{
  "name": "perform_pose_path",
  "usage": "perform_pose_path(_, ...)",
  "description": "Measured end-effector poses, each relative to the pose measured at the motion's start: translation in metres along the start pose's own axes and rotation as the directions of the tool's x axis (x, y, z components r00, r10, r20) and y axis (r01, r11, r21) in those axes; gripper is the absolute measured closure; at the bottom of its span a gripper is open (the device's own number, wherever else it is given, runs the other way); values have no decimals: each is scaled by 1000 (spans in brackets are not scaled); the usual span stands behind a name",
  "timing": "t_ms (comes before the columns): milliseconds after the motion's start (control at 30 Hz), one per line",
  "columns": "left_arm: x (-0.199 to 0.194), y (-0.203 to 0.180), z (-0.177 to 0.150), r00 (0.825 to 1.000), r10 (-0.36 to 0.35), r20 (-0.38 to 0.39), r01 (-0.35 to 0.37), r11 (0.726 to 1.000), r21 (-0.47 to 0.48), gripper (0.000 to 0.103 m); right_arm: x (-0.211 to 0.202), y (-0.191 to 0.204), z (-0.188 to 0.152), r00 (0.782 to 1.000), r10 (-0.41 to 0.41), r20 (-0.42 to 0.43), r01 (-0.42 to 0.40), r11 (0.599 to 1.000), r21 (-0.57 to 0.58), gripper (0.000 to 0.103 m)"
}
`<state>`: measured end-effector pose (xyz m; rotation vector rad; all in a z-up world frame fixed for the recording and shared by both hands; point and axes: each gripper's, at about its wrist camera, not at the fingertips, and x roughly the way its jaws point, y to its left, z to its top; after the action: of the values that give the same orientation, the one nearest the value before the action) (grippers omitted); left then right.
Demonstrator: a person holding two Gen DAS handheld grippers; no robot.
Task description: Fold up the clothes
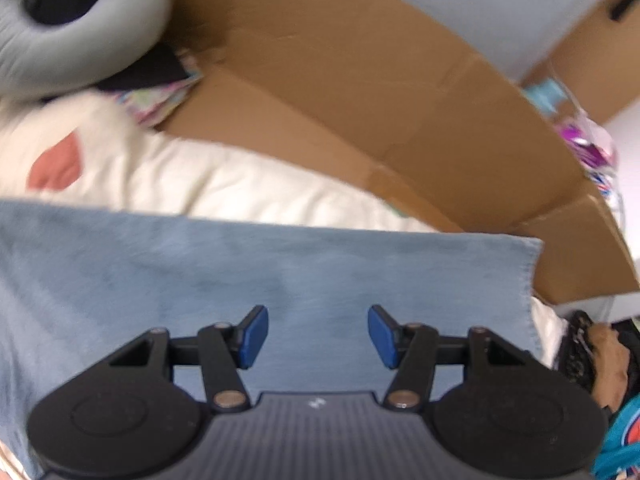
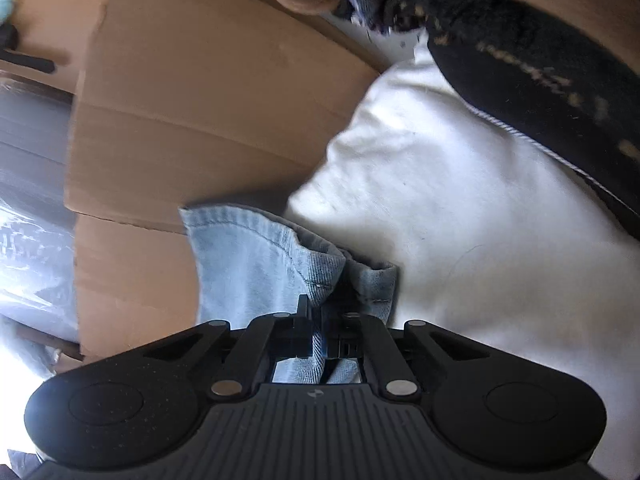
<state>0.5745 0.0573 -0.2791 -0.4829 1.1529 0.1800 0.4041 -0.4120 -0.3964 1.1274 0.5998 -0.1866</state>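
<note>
denim hem (image 2: pixel 320 276) in right tool (image 2: pixel 320 320)

A home bedroom, untidy, seemingly used for storage. A cream quilt (image 1: pixel 208 176) with a red patch covers a bed. A grey cushion (image 1: pixel 80 36) lies on it. Large cardboard boxes (image 1: pixel 360 92) stand just behind, against a pale wall. Loose clothes (image 2: pixel 540 92) and patterned fabric (image 1: pixel 160 100) lie around.
</note>
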Motion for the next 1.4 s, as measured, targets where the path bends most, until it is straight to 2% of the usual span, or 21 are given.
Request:
perform_pose_path(67,-4,-20,4,1000,13,-6,-13,1000,21,45,-6,-3,-6,1000,-22,20,22,1000,8,102)
perform_pose_path(133,-5,-34,4,1000,-7,-21,7,1000,11,45,-9,-7,-10,999,-46,17,45,999,21,103)
perform_pose_path(233,1,-51,1,999,0,-39,2,998,56,44,-16,-8,-7,1000,-28,11,27,999,31,102)
perform_pose_path(333,21,-65,-3,998,-3,-59,9,995,101,44,-15,-11,-4,1000,-25,10,25,1000,16,93)
perform_pose_path(400,39,-74,-7,997,-26,-79,37,991,132,44,-18,-11,-5,1000,-27,6,27,1000,-14,70)
perform_pose_path(433,47,-79,-11,996,-32,-87,44,988,148,44,-21,-12,-6,1000,-18,4,18,1000,-18,66)
perform_pose_path(500,62,-90,-19,993,-43,-113,63,982,178,44,-30,-13,-7,1000,-15,10,15,1000,-9,47)
perform_pose_path(567,77,-104,-28,988,-55,-143,88,968,233,44,-41,-15,-6,1000,-21,20,21,1000,2,44)
perform_pose_path(667,93,-123,-40,982,-80,-173,133,937,322,44,-50,-18,-3,999,-39,9,39,999,7,44)
perform_pose_path(833,108,-151,-62,974,-120,-192,200,853,481,39,-68,-10,-1,994,-102,-45,99,993,-64,44)
perform_pose_path(967,114,-165,-77,962,-167,-214,260,791,553,33,-79,5,9,979,-187,-86,175,975,-134,44)
perform_pose_path(1100,121,-173,-94,961,-171,-219,273,724,633,30,-78,31,9,956,-259,-138,216,940,-265,44)
perform_pose_path(1267,128,-167,-105,957,-165,-238,284,701,655,28,-72,50,7,942,-300,-150,228,901,-368,44)
perform_pose_path(1400,135,-158,-113,964,-138,-229,261,664,700,26,-68,49,7,944,-304,-126,226,878,-422,44)
